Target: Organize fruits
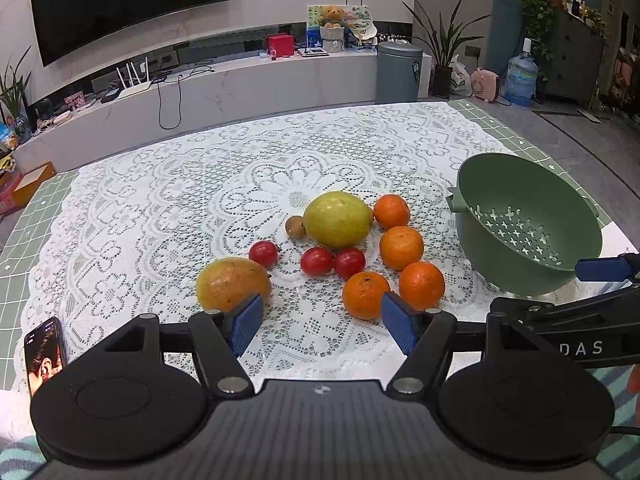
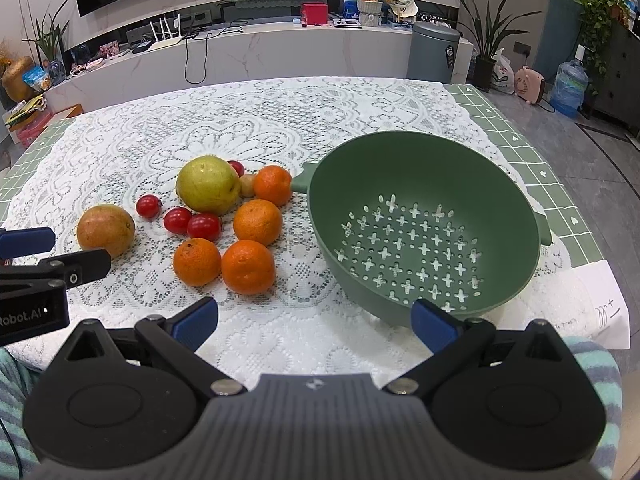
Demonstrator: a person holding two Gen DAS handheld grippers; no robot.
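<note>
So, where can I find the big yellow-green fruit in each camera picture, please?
Left wrist view: the big yellow-green fruit lies near the middle of the picture, behind the tomatoes, left of the oranges.
Right wrist view: the same fruit lies left of the middle, far left of the colander.
Shared landmark: the small brown fruit that touches it.

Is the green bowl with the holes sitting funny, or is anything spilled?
Yes, the green colander sits tilted, its opening tipped toward the fruit instead of facing straight up. It holds nothing. The oranges, tomatoes and other fruit lie loose on the lace cloth beside it. Nothing looks spilled or broken.
</note>
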